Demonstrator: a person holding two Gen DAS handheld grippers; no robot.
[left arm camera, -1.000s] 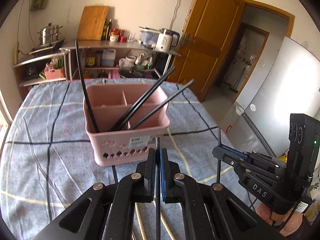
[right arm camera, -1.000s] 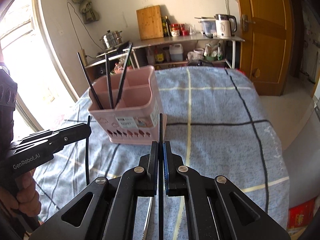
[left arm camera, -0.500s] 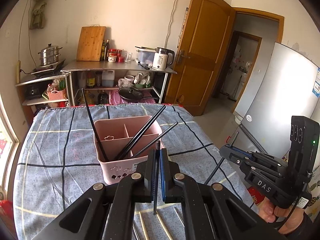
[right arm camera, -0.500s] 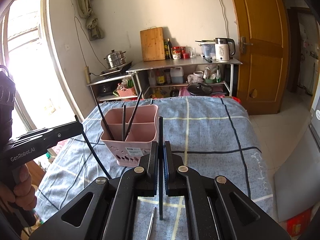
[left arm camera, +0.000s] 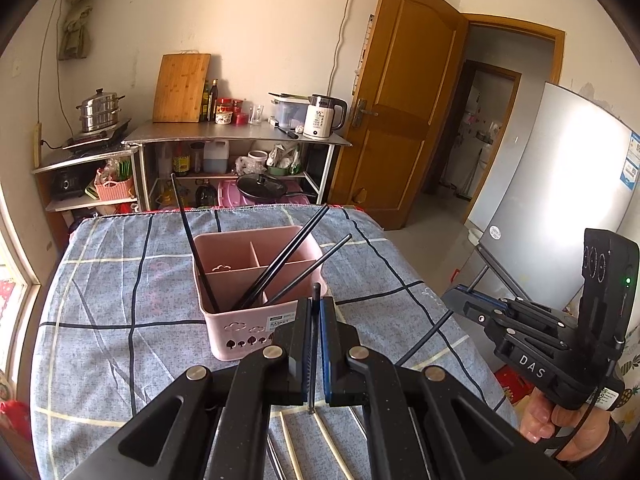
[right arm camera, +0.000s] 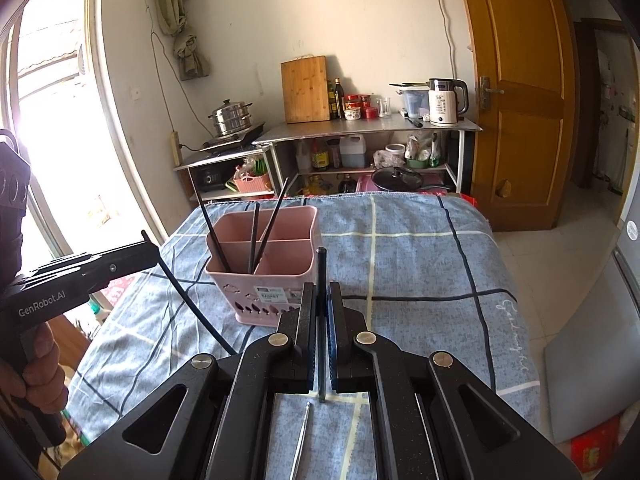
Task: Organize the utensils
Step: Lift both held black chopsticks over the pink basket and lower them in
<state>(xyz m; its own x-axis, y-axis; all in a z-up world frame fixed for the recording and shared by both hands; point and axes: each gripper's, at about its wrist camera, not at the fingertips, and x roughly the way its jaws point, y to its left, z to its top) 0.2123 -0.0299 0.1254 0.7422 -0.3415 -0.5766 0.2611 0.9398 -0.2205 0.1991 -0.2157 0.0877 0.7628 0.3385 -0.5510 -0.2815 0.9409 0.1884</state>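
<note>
A pink divided utensil basket (left arm camera: 256,280) (right arm camera: 266,264) stands mid-table with three black chopsticks leaning in it. My left gripper (left arm camera: 315,312) is shut on a black chopstick (left arm camera: 313,344), held upright above the table in front of the basket; it also shows in the right wrist view (right arm camera: 120,264) with its chopstick (right arm camera: 192,304) slanting down. My right gripper (right arm camera: 321,300) is shut on another black chopstick (right arm camera: 321,320), raised to the right of the basket; it shows in the left wrist view (left arm camera: 472,304).
The table wears a blue checked cloth (left arm camera: 120,320). Pale chopsticks (left arm camera: 328,444) and a metal utensil (right arm camera: 300,440) lie on it below the grippers. A metal shelf (left arm camera: 240,136) with kettle, pots and cutting board stands behind; a door and fridge stand right.
Both grippers have risen and pulled back from the basket, each lifting its black chopstick off the table. The basket now looks smaller and lower in both views.
</note>
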